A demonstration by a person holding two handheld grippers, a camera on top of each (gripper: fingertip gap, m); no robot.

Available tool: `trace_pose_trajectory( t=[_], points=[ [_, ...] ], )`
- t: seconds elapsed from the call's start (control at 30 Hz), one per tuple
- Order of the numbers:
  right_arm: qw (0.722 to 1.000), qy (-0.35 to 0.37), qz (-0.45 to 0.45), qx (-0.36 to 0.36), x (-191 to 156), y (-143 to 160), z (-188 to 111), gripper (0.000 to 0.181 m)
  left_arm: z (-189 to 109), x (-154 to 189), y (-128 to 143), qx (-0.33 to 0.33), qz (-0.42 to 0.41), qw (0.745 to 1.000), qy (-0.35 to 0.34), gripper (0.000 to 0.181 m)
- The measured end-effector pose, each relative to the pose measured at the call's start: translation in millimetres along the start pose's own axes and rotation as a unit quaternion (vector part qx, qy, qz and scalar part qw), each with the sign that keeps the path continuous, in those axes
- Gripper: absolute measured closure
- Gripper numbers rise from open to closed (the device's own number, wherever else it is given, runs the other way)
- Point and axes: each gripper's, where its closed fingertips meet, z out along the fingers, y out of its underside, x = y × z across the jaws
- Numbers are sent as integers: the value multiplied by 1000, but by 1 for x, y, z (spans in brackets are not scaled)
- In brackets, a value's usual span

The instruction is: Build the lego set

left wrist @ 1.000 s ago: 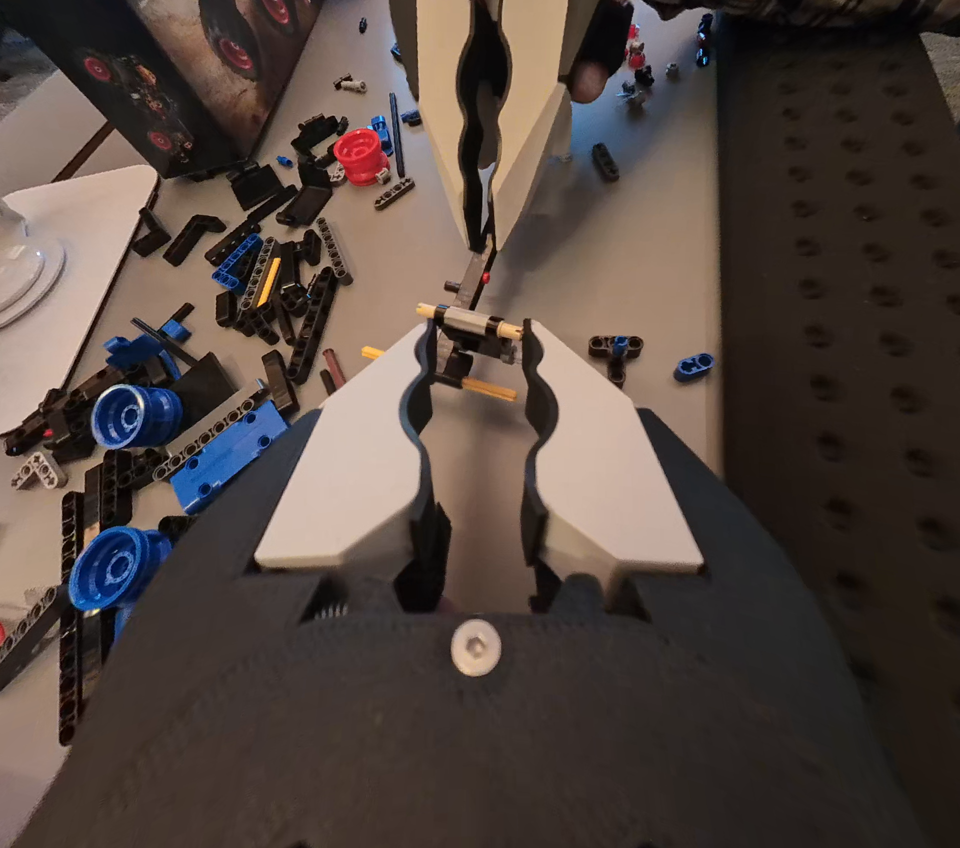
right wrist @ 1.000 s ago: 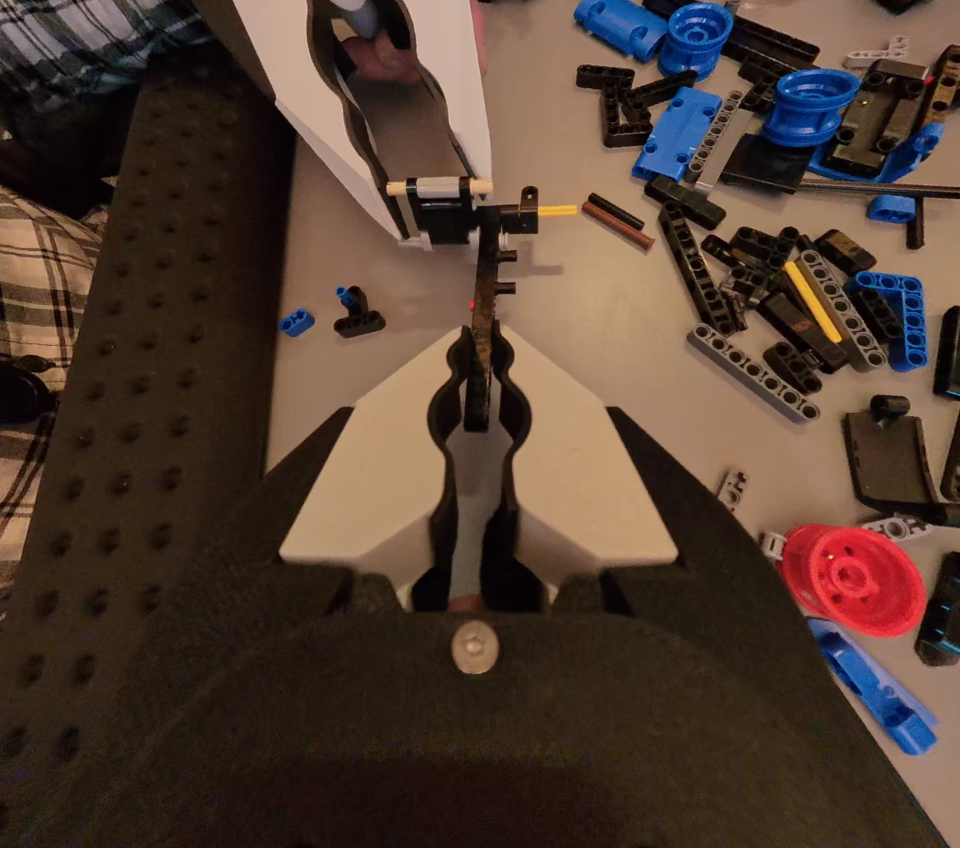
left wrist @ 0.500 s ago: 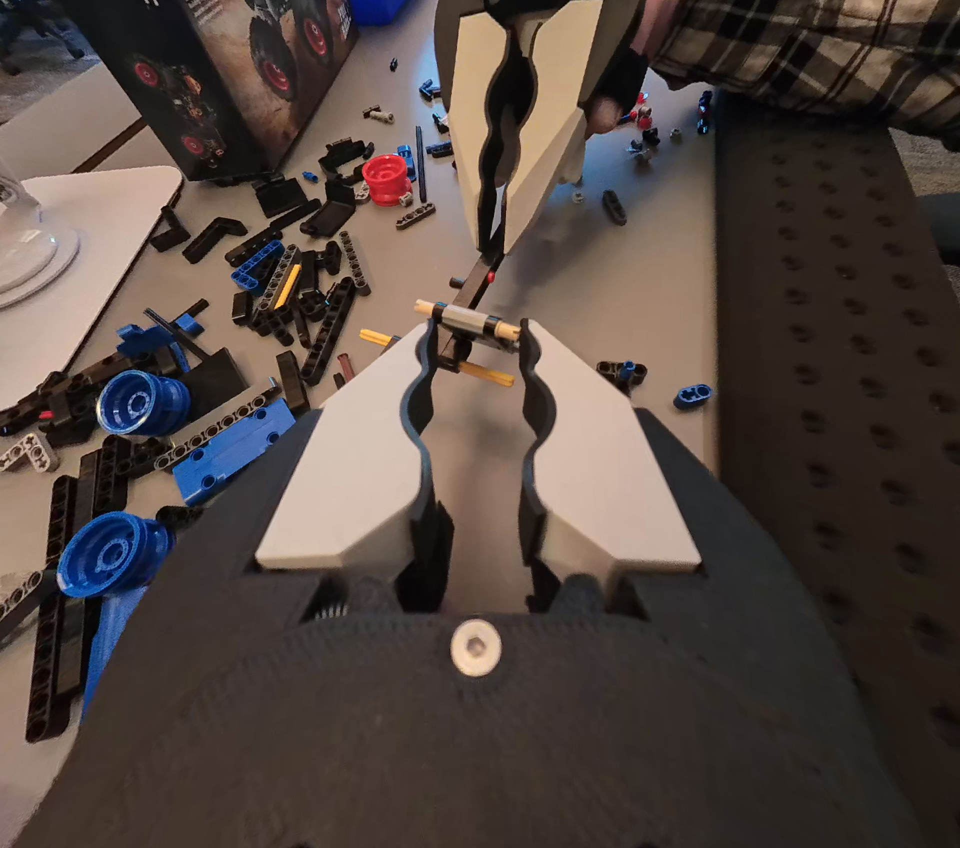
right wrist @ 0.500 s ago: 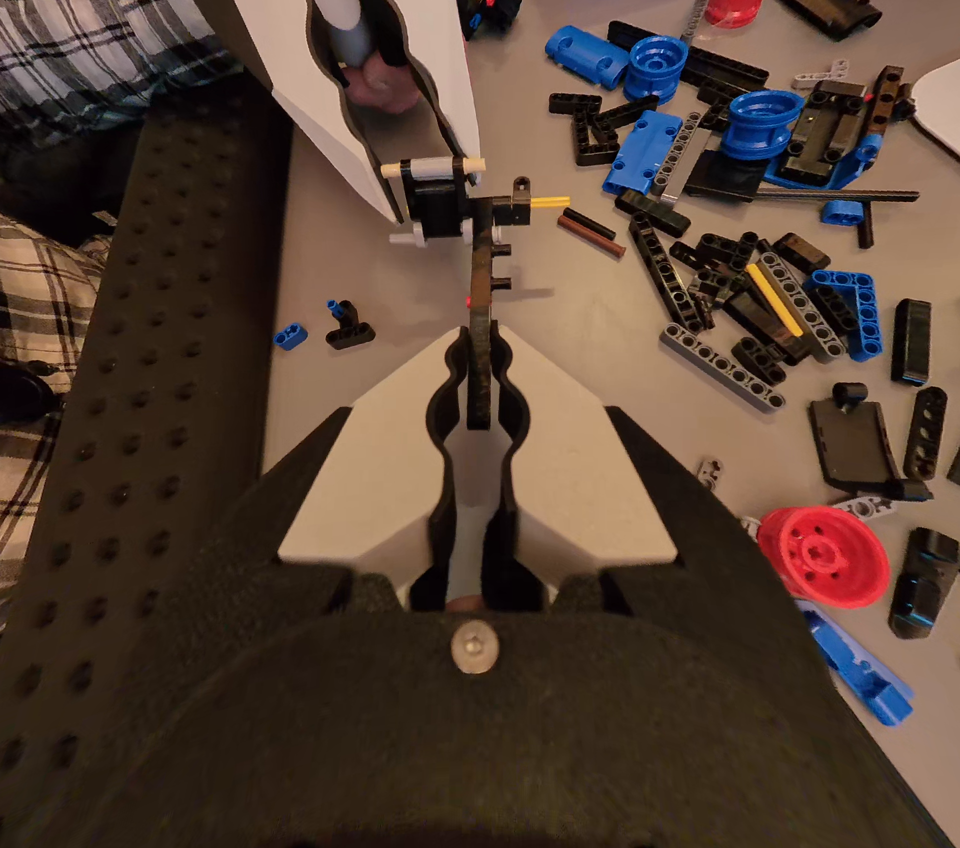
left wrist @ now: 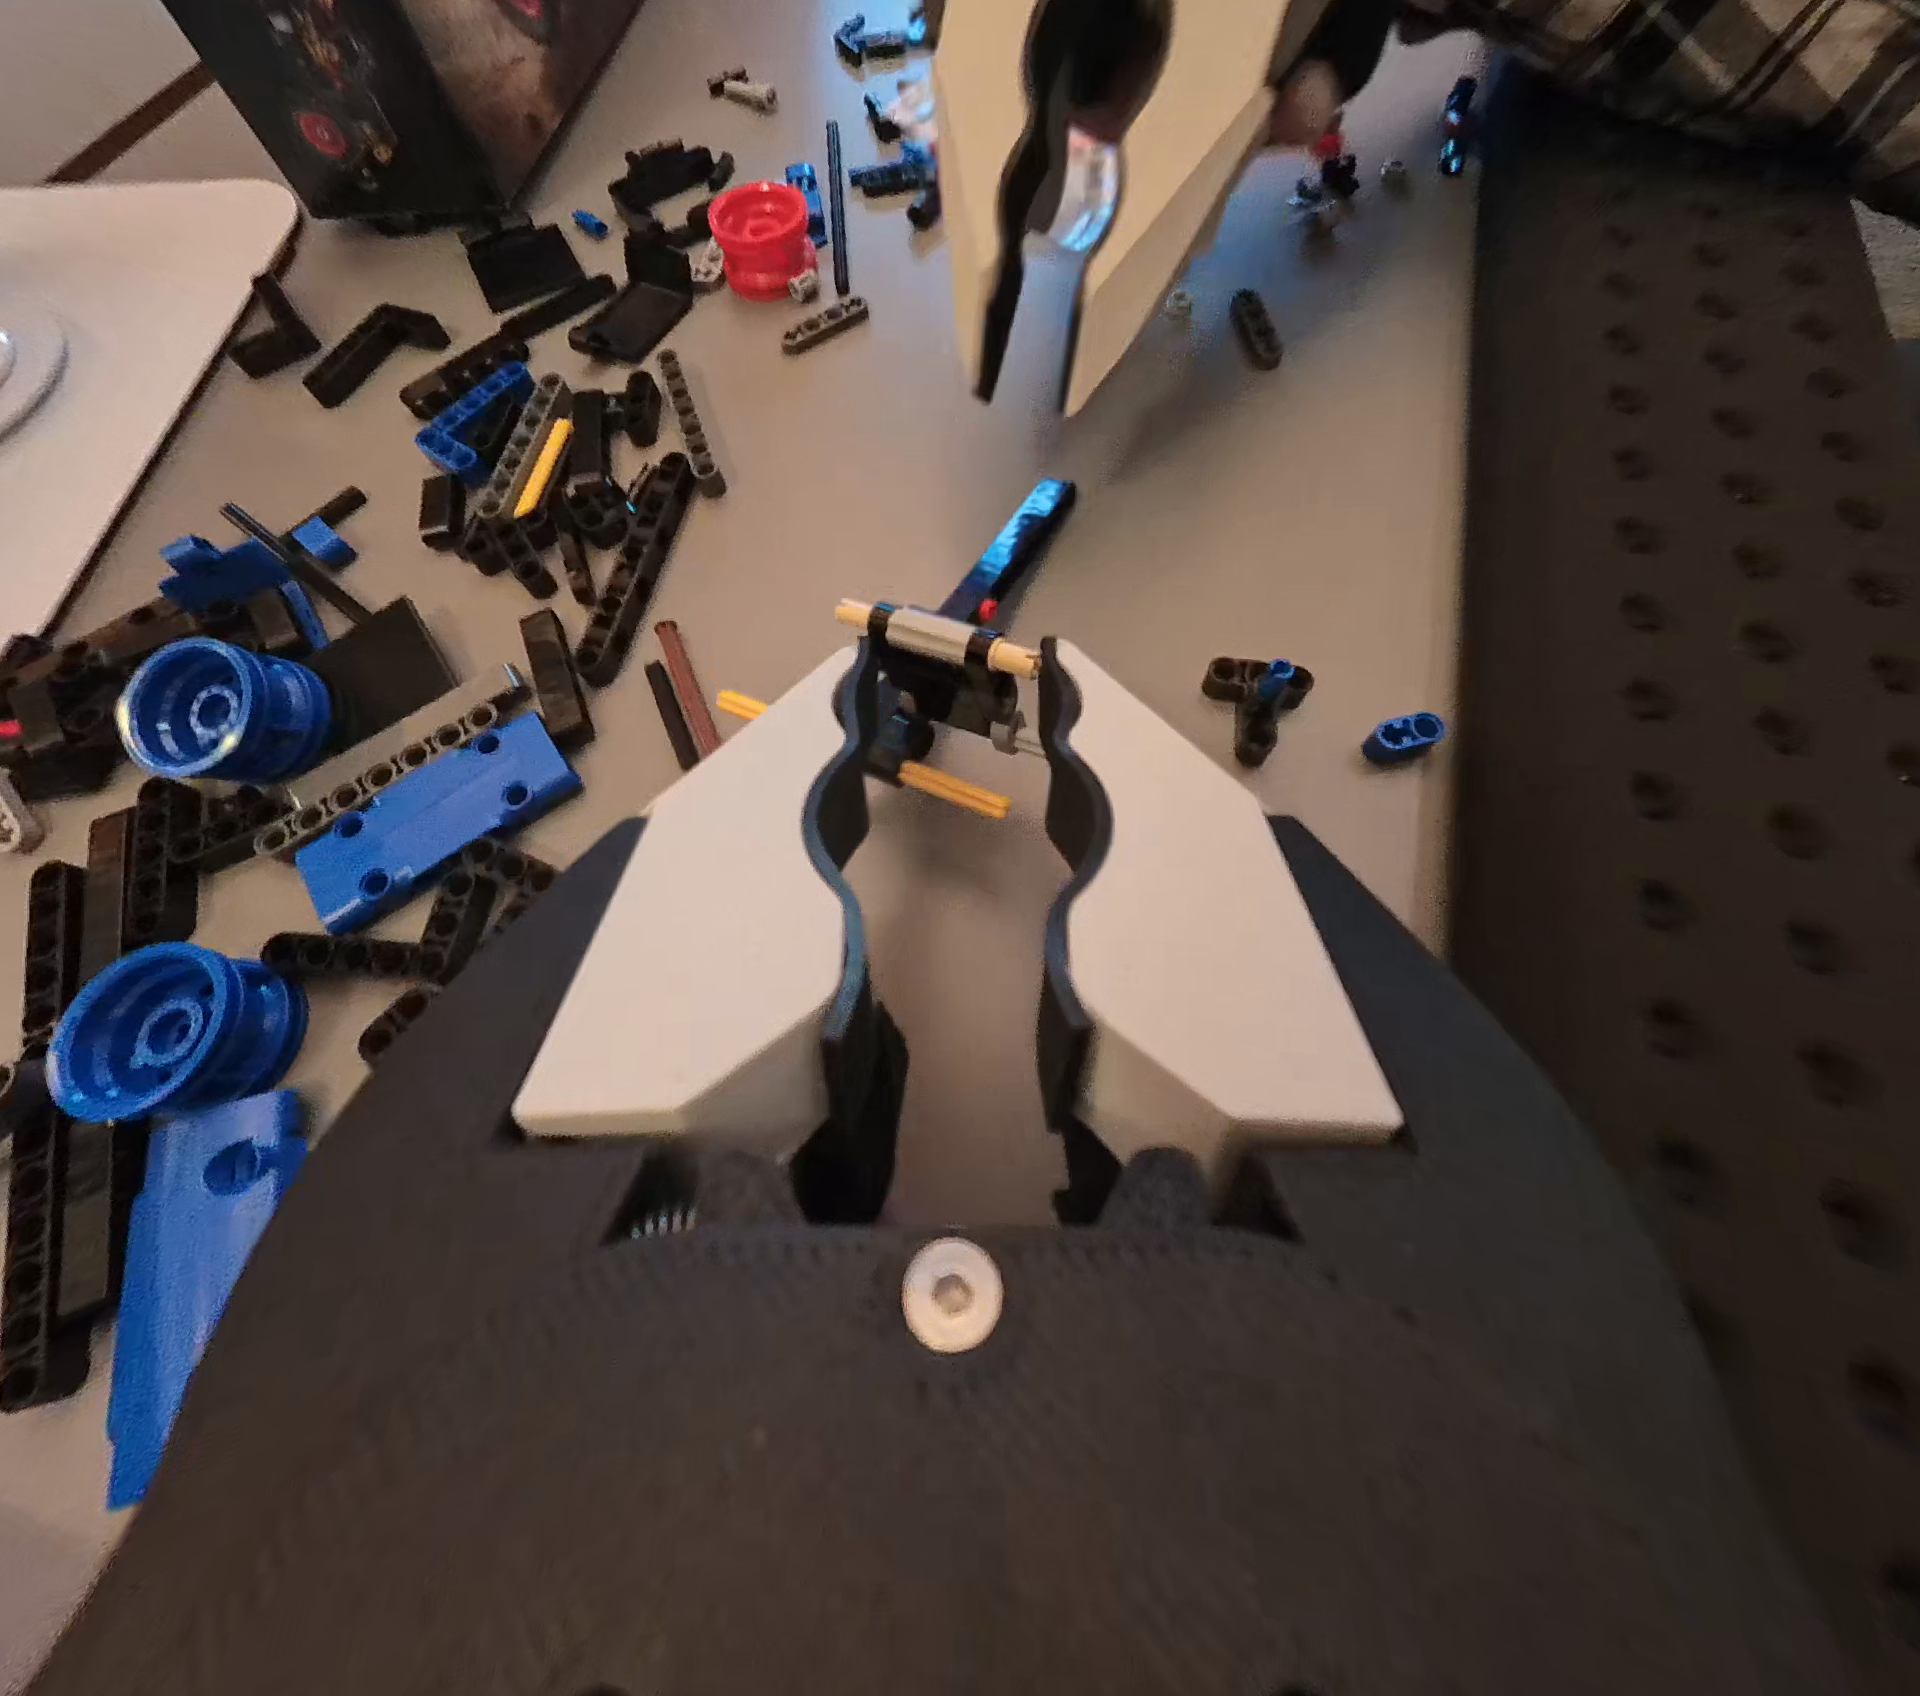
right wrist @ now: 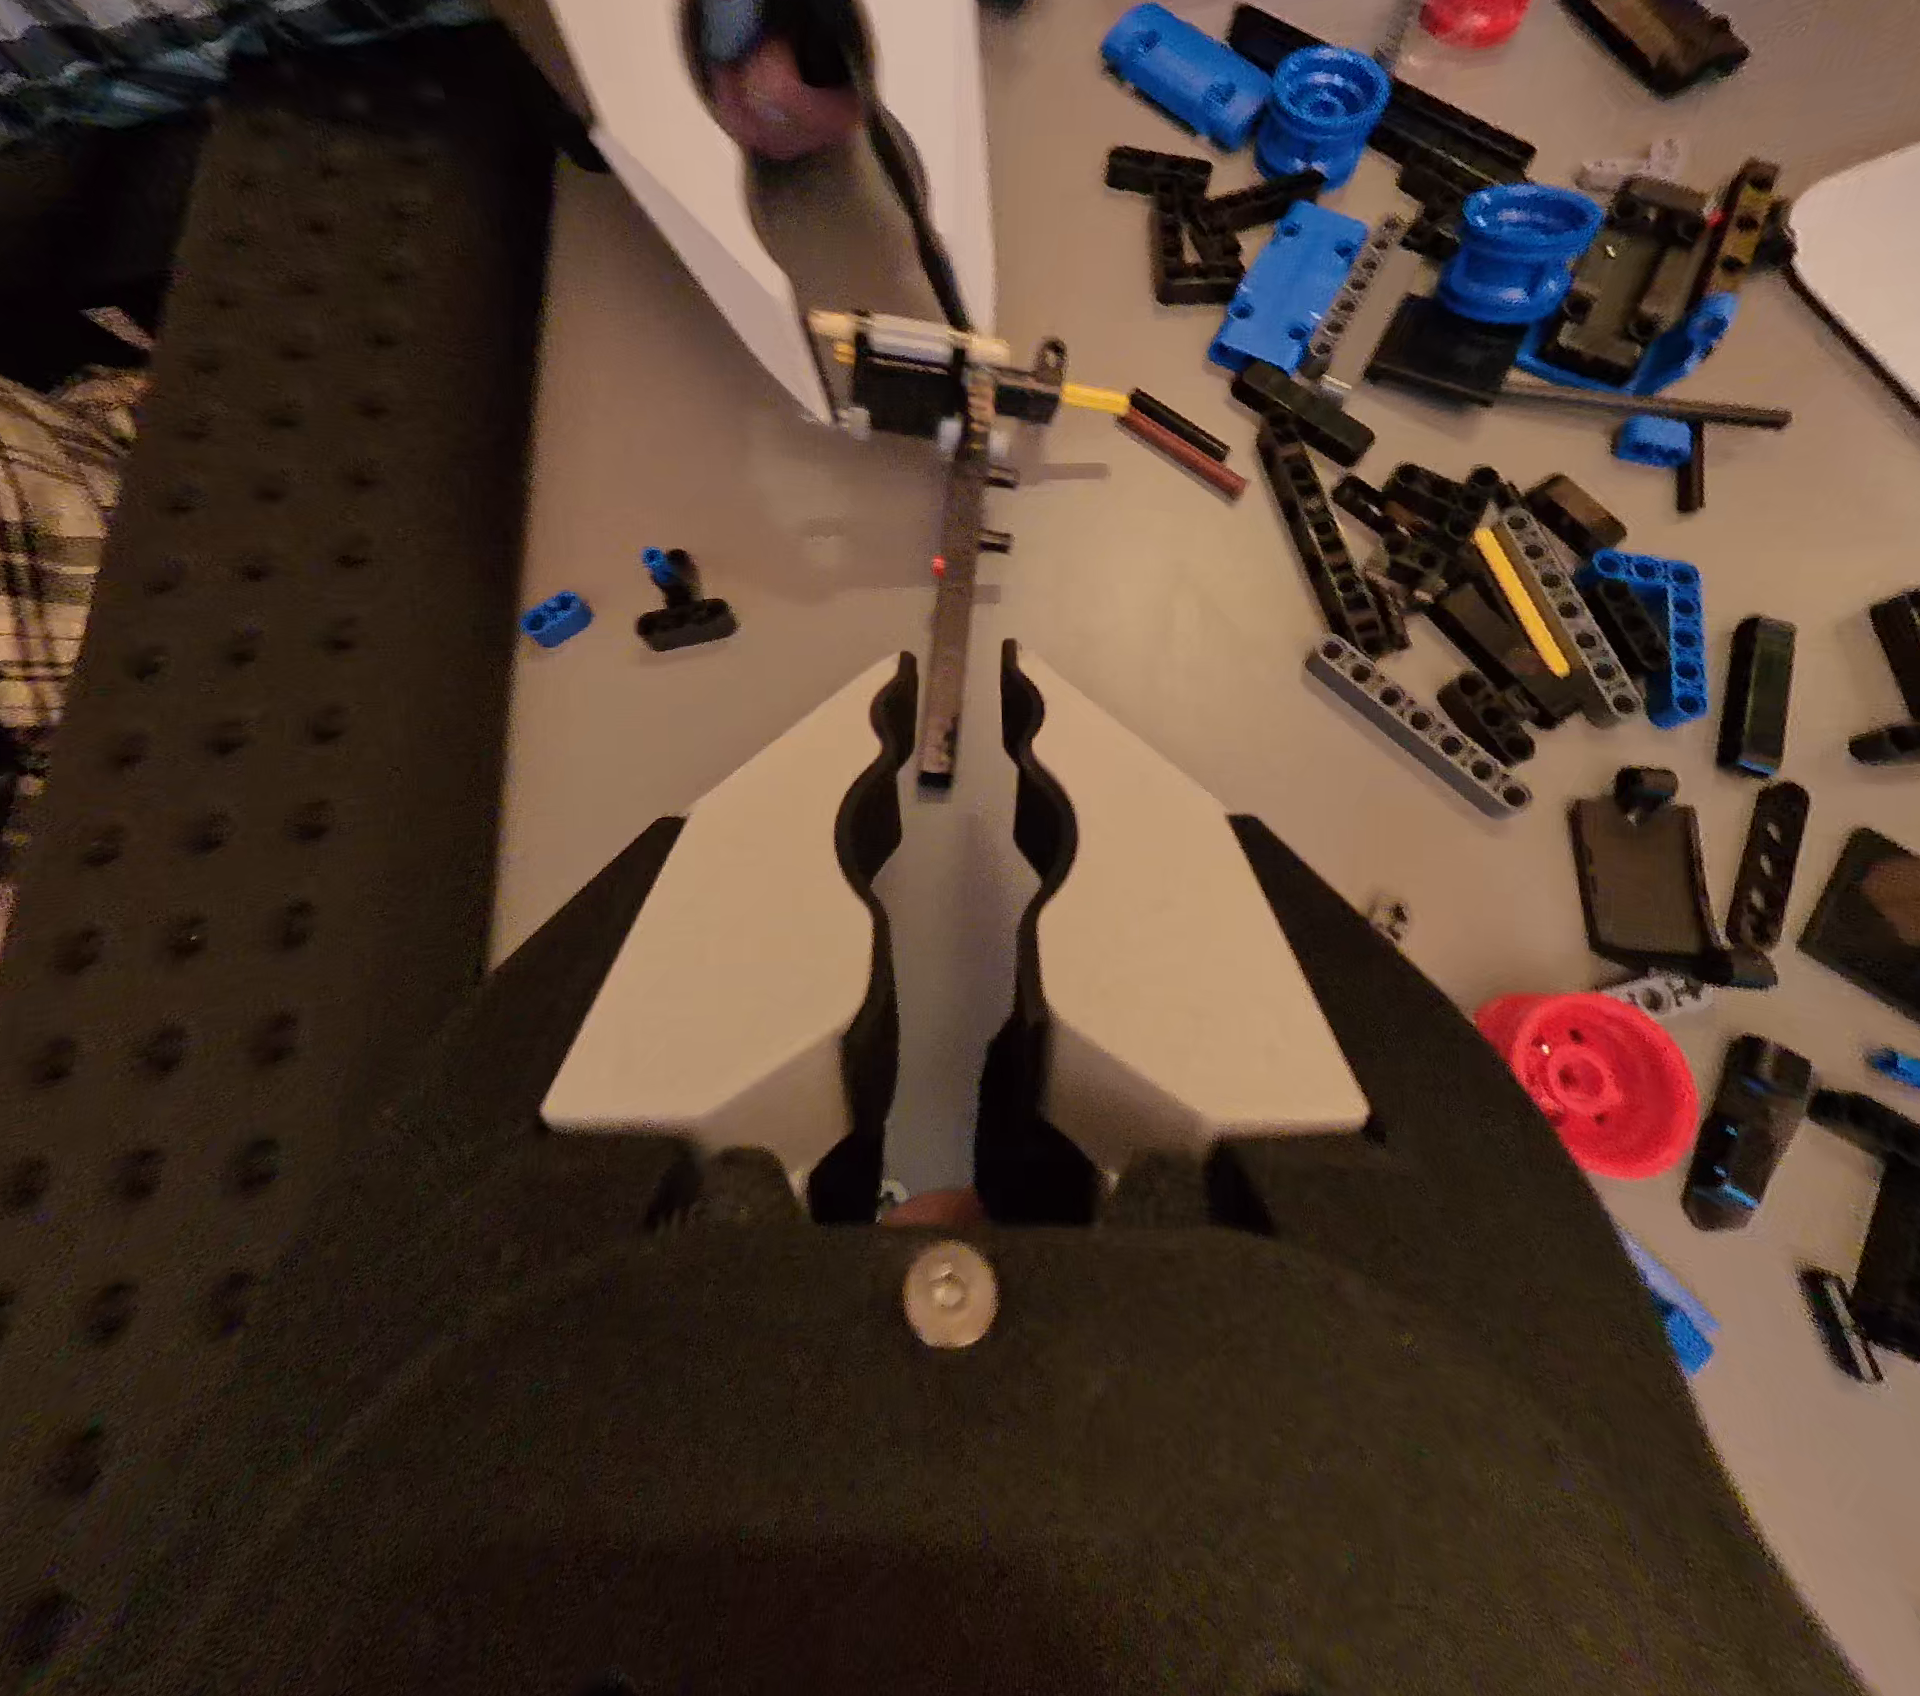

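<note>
Gripping the small black sub-assembly [left wrist: 940, 690] in the left claw [left wrist: 953, 649], pinched across its body, tan axle and grey sleeve riding on top, yellow axle poking out below. Holding it low over the grey surface [left wrist: 1195, 503], near the edge bordered by the dark perforated mat [left wrist: 1683, 711]; hard to say whether touching down or just clear. Jutting from it toward the right claw [right wrist: 956, 659]: a long black beam [right wrist: 954, 607], joined at one end only. Looks seated, though no telling how deep. Over at that right claw: spread open, gripping nothing, fingers flanking the beam's free end in the right wrist view with a gap on either side, and sitting higher than the beam by the look of the left wrist view. Plenty to go wrong from here: closing off-centre and levering the beam sideways, popping it off its pins; pushing before lining up and twisting the sub-assembly inside the left claw's pinch; easing that pinch and dropping the lot among the loose parts [left wrist: 561, 483] spread toward the opposite edge. Worth watching too: the small blue connector [right wrist: 554, 616] and black pin piece [right wrist: 686, 612] beside the mat edge, easy to sweep away with a careless swing.
</note>
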Motion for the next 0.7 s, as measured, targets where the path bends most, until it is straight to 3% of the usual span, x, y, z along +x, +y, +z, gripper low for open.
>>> trace_pose_trajectory(
  t=[0.2, 0.33, 0.47, 0.63, 0.7],
  points=[
    [996, -44, -70, -17, -46, -13, 13, 156, -1, -1, 11, -29, -4, 1000, 4, 152],
    [990, -60, -113, -63, -69, -2, 37, 154, -2, -2, 22, -61, 12, 998, -3, 150],
    [988, -43, -123, -79, -66, 2, 46, 174, -5, -7, 24, -67, 11, 998, -16, 143],
    [991, -52, -110, -60, -65, -2, 43, 176, -14, -10, 15, -50, 25, 998, -39, 132],
    [995, -48, -78, -41, -59, -8, 39, 176, -20, -9, 0, -18, 58, 996, -59, 129]
  ],
)
